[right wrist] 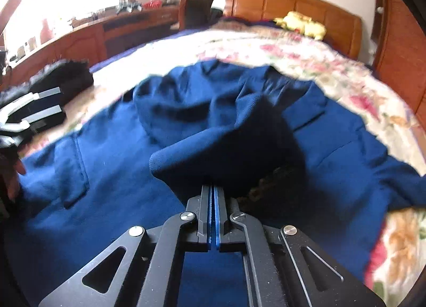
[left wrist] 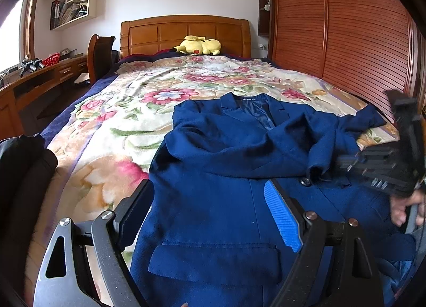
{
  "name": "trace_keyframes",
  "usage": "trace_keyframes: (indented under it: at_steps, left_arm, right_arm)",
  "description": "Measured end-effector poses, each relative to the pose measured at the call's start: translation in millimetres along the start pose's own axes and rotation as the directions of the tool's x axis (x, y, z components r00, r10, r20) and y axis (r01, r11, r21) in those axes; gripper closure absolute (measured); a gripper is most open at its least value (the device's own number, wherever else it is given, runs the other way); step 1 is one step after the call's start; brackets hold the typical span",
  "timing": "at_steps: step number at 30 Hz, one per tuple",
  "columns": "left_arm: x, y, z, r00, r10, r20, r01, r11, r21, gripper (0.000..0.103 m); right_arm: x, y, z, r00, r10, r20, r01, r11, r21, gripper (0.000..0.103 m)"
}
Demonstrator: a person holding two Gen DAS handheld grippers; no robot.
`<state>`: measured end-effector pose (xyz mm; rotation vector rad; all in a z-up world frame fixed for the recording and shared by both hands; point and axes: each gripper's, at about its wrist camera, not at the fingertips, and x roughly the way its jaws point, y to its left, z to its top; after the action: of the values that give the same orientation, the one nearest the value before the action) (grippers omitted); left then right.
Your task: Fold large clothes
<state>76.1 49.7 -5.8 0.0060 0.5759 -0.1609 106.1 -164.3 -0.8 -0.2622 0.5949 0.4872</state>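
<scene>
A navy blue suit jacket [left wrist: 218, 173] lies front up on the floral blanket [left wrist: 149, 99], collar toward the headboard. My left gripper [left wrist: 210, 216] is open, its jaws wide apart above the jacket's lower left front near the flap pocket. My right gripper [right wrist: 213, 189] is shut on a fold of the jacket's sleeve [right wrist: 213, 147] and holds it lifted over the jacket's chest. In the left wrist view the right gripper [left wrist: 346, 163] shows at the right edge, with the sleeve drawn across. In the right wrist view the left gripper [right wrist: 37, 109] shows at the left edge.
A yellow plush toy [left wrist: 199, 45] lies at the wooden headboard [left wrist: 186, 32]. A slatted wooden wardrobe [left wrist: 346, 40] runs along the bed's right side. A desk [left wrist: 40, 77] and chair [left wrist: 101, 53] stand to the left. A dark garment [left wrist: 24, 163] lies at the bed's near left.
</scene>
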Motion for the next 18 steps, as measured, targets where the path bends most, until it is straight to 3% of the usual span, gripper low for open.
trace_keyframes:
  at_steps: [7,10,18]
  left_arm:
    - [-1,1,0,1.0,-0.01,0.002,0.01,1.0,-0.009,0.018]
    - [0,2,1,1.0,-0.019,-0.001,0.019,1.0,-0.017,0.018]
    - [-6,3,0,0.999,-0.037,0.009,0.037,0.999,-0.009,0.018]
  right_arm:
    - [-68,-15,-11,0.991,-0.077,0.113,0.074,0.997,0.03,0.103]
    - [-83,-17,-17,0.985,-0.138,0.1,0.137,0.99,0.015,0.103]
    - [-77,8,1,0.988,-0.141,0.061,0.14,0.99,0.02,0.1]
